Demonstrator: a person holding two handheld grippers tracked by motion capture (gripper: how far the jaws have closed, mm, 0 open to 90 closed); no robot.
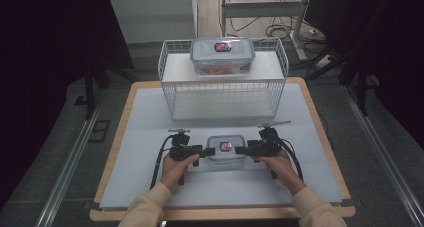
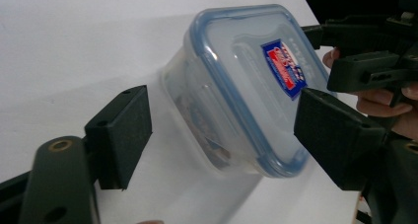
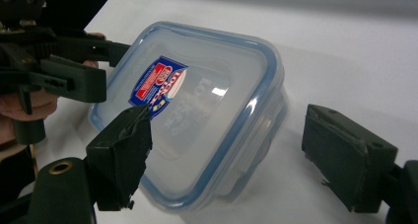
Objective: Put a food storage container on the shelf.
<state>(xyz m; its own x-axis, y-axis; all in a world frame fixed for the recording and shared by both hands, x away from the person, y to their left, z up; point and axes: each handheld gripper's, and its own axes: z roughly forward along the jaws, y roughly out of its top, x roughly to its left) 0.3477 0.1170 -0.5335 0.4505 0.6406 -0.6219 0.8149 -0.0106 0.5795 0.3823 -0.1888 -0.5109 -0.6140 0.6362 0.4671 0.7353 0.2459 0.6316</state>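
Observation:
A small clear container (image 1: 226, 148) with a blue-rimmed lid and a red-and-blue label sits on the white mat near the front. My left gripper (image 1: 209, 151) is at its left end and my right gripper (image 1: 239, 149) at its right end. In the left gripper view the container (image 2: 246, 81) lies between the wide-apart jaws of the left gripper (image 2: 222, 132), which is open; one jaw stands clear of its side. In the right gripper view the right gripper (image 3: 231, 152) is also open around the container (image 3: 207, 105). Each view shows the other gripper at the far end.
A white wire rack (image 1: 223, 89) stands at the back of the mat, with a larger clear container (image 1: 222, 54) holding something orange on its top shelf. The wooden table edge (image 1: 327, 147) borders the mat. Cables trail from both grippers.

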